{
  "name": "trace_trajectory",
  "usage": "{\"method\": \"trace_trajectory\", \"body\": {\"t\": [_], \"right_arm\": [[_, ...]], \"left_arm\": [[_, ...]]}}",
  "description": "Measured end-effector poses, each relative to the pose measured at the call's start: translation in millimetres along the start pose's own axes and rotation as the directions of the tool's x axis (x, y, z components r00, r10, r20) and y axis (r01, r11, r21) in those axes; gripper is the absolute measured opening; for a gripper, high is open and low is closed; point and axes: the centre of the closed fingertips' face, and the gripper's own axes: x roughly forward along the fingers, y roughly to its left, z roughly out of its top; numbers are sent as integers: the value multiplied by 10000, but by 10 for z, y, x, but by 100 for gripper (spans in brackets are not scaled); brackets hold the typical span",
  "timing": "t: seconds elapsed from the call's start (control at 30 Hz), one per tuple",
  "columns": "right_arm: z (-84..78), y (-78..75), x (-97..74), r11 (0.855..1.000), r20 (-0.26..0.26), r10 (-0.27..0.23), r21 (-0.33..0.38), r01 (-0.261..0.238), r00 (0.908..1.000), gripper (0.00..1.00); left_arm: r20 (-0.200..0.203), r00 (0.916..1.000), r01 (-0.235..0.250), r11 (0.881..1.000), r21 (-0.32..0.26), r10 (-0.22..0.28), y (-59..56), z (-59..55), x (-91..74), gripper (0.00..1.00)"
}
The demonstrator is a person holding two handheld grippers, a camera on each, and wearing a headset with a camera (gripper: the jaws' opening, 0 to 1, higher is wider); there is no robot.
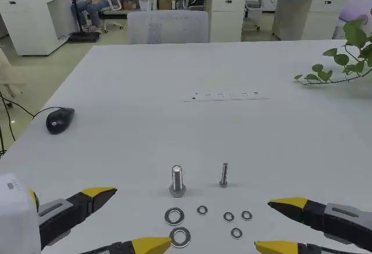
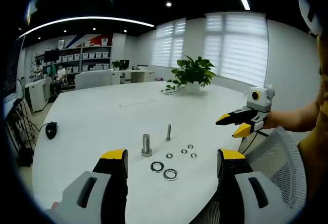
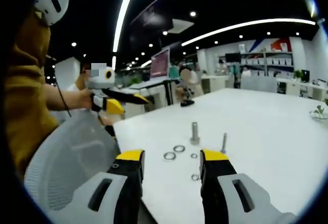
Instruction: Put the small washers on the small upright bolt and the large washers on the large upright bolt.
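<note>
left hand-held gripper (image 1: 141,217), jaws apart, near washers (image 1: 174,215)

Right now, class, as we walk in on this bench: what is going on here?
A person holds a two-jaw gripper in each hand over a white table. The left gripper and right gripper are both open and empty, one on each side of the parts. The large bolt and small bolt stand upright and bare. Two large washers and four small washers lie flat on the person's side of the bolts. None is on a bolt yet.
</note>
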Motion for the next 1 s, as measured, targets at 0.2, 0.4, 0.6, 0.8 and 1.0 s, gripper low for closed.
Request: {"method": "trace_trajectory", "body": {"t": [0.2,0.4,0.6,0.8,1.0], "right_arm": [[21,-31,1,10000,57,30,-24,-30,10000,45],[15,-32,5,9999,12,54,-102,-54,10000,45],[-53,-39,5,10000,-114,45,-7,-46,9999,45],[-58,-84,18,10000,-155,-7,11,7,9999,44],[-37,-102,63,10000,-218,6,-26,-7,9998,44]], "left_arm": [[112,9999,8,10000,-9,-8,-7,34,17,70],[81,10000,1,10000,8,-1,-7,24,15,70],[33,10000,-51,10000,-66,51,3,-1,10,70],[7,10000,-79,9999,-133,79,18,-17,21,70],[-7,9999,-102,9998,-168,102,42,-23,37,70]]}}
